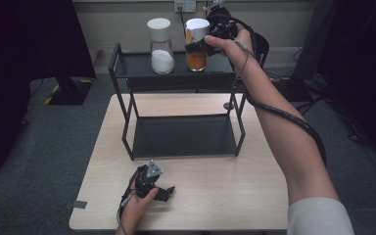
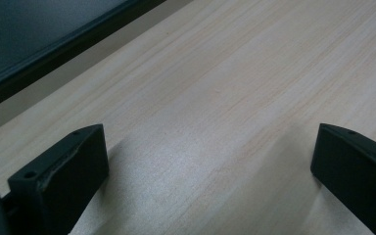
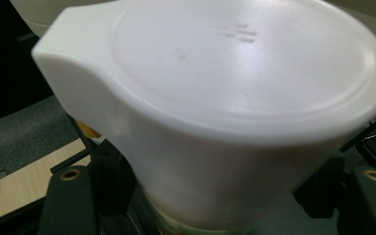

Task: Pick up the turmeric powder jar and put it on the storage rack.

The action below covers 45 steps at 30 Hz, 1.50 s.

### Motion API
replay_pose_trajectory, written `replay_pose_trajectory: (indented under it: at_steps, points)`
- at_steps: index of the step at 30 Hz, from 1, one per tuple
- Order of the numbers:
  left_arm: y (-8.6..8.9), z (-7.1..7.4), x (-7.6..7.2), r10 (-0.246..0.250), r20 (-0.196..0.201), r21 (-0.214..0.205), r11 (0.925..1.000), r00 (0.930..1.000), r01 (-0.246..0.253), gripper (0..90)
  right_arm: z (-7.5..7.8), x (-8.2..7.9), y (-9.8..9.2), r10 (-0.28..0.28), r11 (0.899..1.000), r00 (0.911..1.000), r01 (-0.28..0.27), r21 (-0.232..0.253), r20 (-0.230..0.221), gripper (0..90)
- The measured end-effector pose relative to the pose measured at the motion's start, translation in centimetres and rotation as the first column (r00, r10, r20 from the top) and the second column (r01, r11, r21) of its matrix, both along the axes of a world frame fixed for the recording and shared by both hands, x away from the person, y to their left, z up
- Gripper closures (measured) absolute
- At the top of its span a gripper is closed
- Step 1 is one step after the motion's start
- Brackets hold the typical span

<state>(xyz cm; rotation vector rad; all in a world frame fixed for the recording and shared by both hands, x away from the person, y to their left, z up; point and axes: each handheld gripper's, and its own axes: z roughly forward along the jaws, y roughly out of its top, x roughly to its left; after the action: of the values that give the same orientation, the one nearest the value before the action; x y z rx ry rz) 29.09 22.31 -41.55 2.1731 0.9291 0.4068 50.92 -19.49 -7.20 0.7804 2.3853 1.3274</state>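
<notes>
Jar [image 1: 196,46] of orange powder is clamped by the right tongs [image 1: 199,47] at the back right of the black rack's [image 1: 122,122] upper shelf, a white lid [image 3: 245,73] capping it. The grip is taken just below that lid, as the right gripper view makes plain, with a black jaw pressed on either side of the jar's neck. Whether the base is already resting on the shelf or is held slightly above it cannot be told from the high view.

Just beside it, to the left on the same shelf, a second jar [image 1: 161,46] is seen upright, part filled with a white powder and capped with a matching lid. The rack's lower shelf is bare. The job is judged to be well advanced: both jars are at the upper level, and what is left is for the orange one to be settled and let go, if it is being placed there.

The left tongs [image 1: 157,188] are held idle, spread wide with nothing between them, low over the counter [image 2: 254,98] near its front edge.

No brand or label can be read. A faint embossed mark is visible on the lid of the held jar, too blurred to be made out.
</notes>
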Motion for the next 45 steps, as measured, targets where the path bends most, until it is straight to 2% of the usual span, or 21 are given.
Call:
replay_pose_trajectory:
  at_steps: [4,11,13,18,21,27,31,36,45]
  points:
    - [0.0,0.0,0.0,0.0,0.0,0.0,1.0,1.0,0.0,0.1,-0.4,0.0,-0.2,0.004,1.0,1.0,-0.004,0.016,0.008,30.0]
    - [0.0,0.0,0.0,0.0,0.0,0.0,1.0,1.0,0.0,0.1,-0.4,-0.1,-0.1,0.0,1.0,1.0,0.0,0.011,0.009,28.5]
    - [0.0,0.0,0.0,-0.001,0.001,0.001,1.0,1.0,0.001,0.1,-0.2,0.0,0.0,0.002,1.0,1.0,-0.002,0.002,-0.007,24.2]
    - [0.0,0.0,0.0,-0.001,0.0,0.0,1.0,1.0,0.001,0.1,-0.6,-0.4,-0.1,-0.035,0.999,0.9994,0.035,0.019,0.001,10.5]
    - [0.0,0.0,0.0,0.0,0.0,0.001,1.0,1.0,0.0,0.1,-0.8,-0.9,-0.3,-0.05,0.998,0.9987,0.05,0.037,0.005,7.3]
    - [0.0,0.0,0.0,0.0,0.001,0.001,1.0,1.0,0.0,0.1,-0.7,-2.0,-0.6,-0.089,0.996,0.9958,0.088,0.024,0.023,1.5]
    - [0.0,0.0,0.0,0.001,0.002,0.001,1.0,1.0,-0.001,0.1,-0.7,-2.7,-0.8,-0.101,0.995,0.9945,0.101,0.012,0.027,0.8]
    - [0.0,0.0,0.0,-0.001,0.001,0.001,1.0,1.0,0.001,0.1,-0.9,-3.4,-1.5,-0.09,0.995,0.9959,0.09,0.034,0.01,1.0]
    - [0.0,0.0,0.0,-0.001,0.002,0.001,1.0,1.0,0.001,0.1,-1.1,-5.3,-1.8,-0.085,0.996,0.9964,0.084,0.028,0.011,1.0]
